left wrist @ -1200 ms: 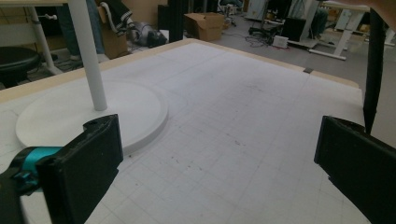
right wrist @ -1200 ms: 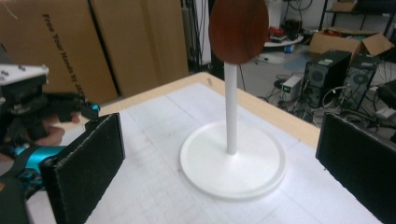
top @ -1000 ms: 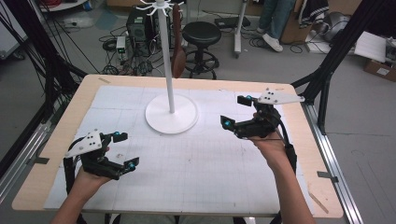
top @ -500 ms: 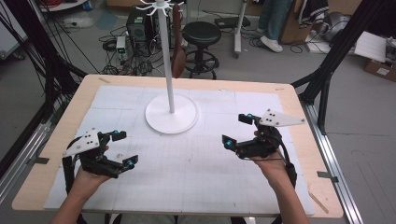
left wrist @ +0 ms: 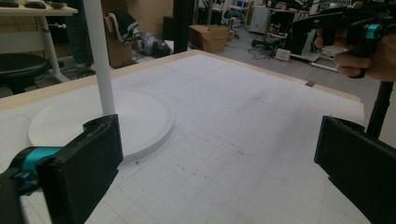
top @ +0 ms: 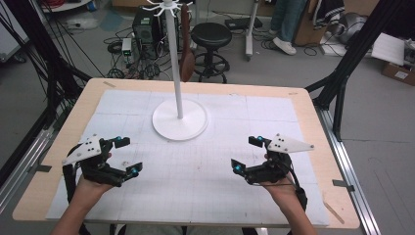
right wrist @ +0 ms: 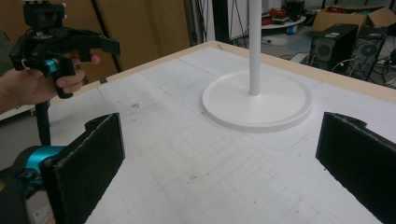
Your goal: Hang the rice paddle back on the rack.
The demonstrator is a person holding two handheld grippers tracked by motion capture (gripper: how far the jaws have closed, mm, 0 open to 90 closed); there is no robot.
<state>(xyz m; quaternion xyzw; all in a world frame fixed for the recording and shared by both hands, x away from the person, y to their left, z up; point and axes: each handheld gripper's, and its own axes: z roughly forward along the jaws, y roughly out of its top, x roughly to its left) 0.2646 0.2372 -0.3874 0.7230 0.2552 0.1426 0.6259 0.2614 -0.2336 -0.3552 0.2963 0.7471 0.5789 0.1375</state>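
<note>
Two hand-held grippers hover low over the white gridded mat of the bench [top: 313,105], each with its jaws spread wide and nothing between them: the left hand-held gripper [top: 128,155] near the front left corner, the right hand-held gripper [top: 246,152] at the front right. Between them, farther back at mid-bench, stands the white hanger stand [top: 179,117]. Both grippers angle inward towards it, probably parked ready.

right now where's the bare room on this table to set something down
The widest bare stretch of the white mat lies between the left gripper and the right gripper, in front of the stand's round base. The mat's far corners beside the base are also free.
</note>
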